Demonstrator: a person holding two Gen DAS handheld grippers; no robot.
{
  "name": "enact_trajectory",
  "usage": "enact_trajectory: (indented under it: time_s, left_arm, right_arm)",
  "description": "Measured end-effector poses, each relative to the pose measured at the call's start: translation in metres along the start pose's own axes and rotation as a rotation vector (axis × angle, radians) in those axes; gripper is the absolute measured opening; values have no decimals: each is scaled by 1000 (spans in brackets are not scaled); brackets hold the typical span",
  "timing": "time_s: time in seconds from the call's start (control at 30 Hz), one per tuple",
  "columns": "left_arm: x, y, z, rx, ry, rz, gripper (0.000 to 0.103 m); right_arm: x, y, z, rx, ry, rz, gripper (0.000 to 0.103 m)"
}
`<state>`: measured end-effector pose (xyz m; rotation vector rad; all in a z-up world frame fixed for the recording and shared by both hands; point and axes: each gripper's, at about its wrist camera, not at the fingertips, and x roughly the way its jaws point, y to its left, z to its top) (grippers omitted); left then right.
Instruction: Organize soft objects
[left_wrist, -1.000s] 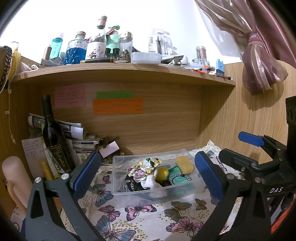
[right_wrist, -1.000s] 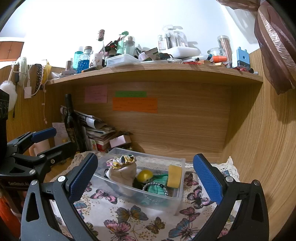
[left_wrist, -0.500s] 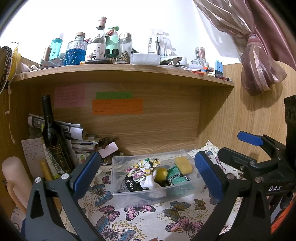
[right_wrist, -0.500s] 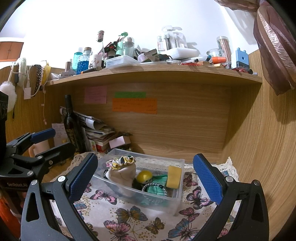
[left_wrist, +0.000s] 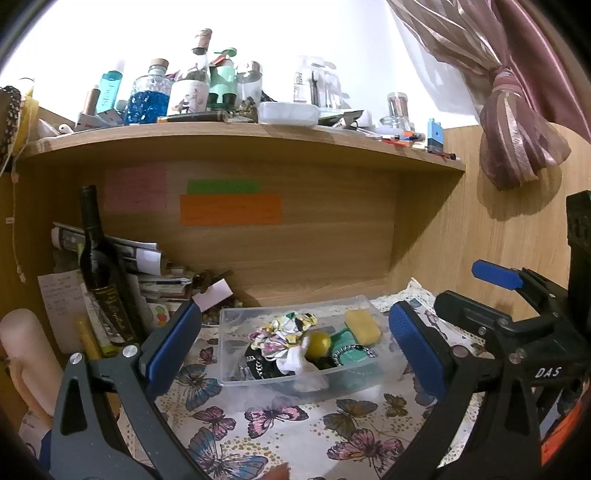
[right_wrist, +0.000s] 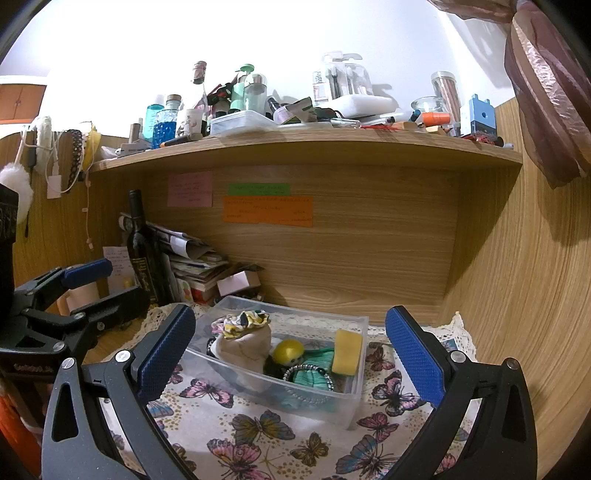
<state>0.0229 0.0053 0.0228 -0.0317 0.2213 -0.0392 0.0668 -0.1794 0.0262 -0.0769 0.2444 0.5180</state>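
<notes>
A clear plastic bin (left_wrist: 236, 369) (right_wrist: 354, 398) stands on the butterfly cloth. In it lie a floral scrunchie (left_wrist: 280, 330) (right_wrist: 242, 321), a beige pouch (right_wrist: 245, 347), a yellow ball (left_wrist: 319, 343) (right_wrist: 289, 350), a yellow sponge (left_wrist: 362, 326) (right_wrist: 347, 351), a teal cloth with a beaded band (left_wrist: 349, 356) (right_wrist: 310, 376) and a black item (left_wrist: 258, 363). My left gripper (left_wrist: 295, 347) is open and empty in front of the bin. My right gripper (right_wrist: 291, 354) is open and empty, also in front of it. Each gripper shows at the edge of the other's view.
A dark wine bottle (left_wrist: 98, 266) (right_wrist: 142, 251) and stacked papers (left_wrist: 147, 273) (right_wrist: 192, 262) stand left of the bin. A wooden shelf (left_wrist: 240, 136) (right_wrist: 306, 147) crowded with bottles hangs overhead. Wooden panels close the back and right. A pink curtain (left_wrist: 517, 140) hangs at the right.
Both views have shifted very slightly; the bin and its contents have not moved. Both grippers stay open.
</notes>
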Motion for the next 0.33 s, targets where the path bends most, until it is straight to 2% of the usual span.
enact_trajectory:
  time_s: [0.33]
  left_arm:
    - [1, 1, -1, -2, 13, -26, 103]
  right_arm:
    - [2, 1, -1, 16, 10, -4, 103]
